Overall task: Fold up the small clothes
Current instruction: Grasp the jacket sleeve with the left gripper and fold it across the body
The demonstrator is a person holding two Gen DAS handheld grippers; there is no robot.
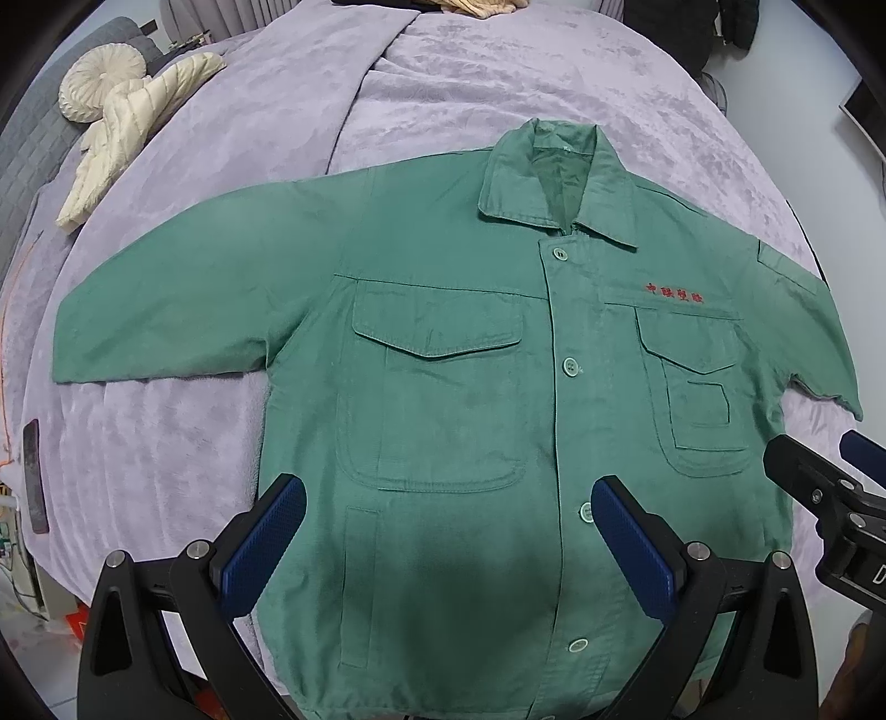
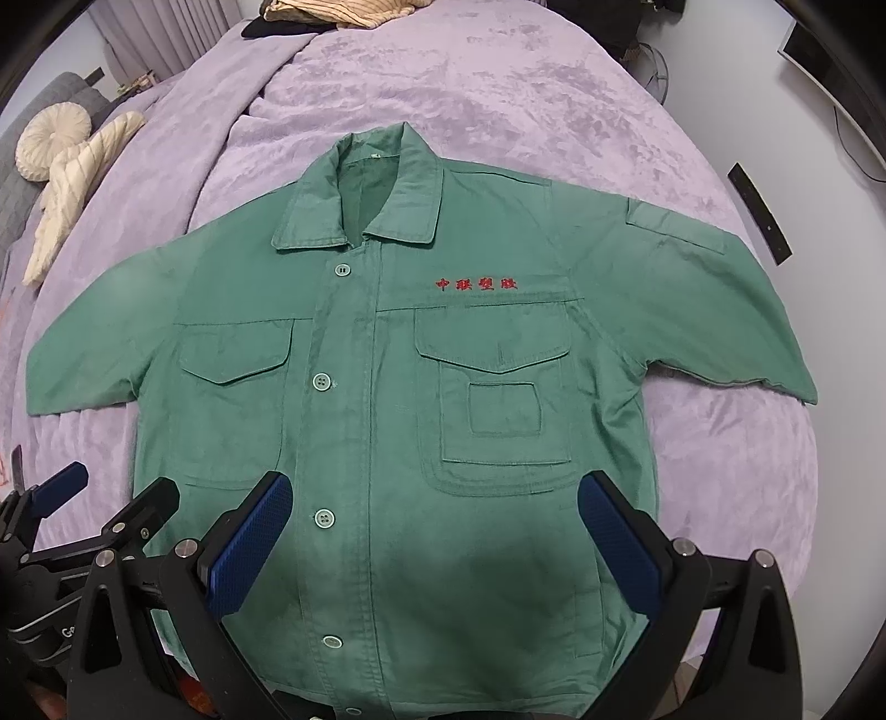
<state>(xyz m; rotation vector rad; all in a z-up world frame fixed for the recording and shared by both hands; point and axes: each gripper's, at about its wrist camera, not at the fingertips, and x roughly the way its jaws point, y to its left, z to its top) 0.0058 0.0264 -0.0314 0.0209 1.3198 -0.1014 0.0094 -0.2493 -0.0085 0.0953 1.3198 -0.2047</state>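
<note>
A green short-sleeved work shirt lies flat, front up and buttoned, on the purple bedspread, collar far, hem near, both sleeves spread out. It also shows in the right wrist view, with red embroidered characters on the chest. My left gripper is open and empty above the lower left half of the shirt. My right gripper is open and empty above the lower right half. Each gripper shows at the edge of the other's view: the right one and the left one.
A cream quilted garment and a round cream cushion lie at the far left of the bed. A pile of beige and dark clothes sits at the far end. A grey sofa stands on the left.
</note>
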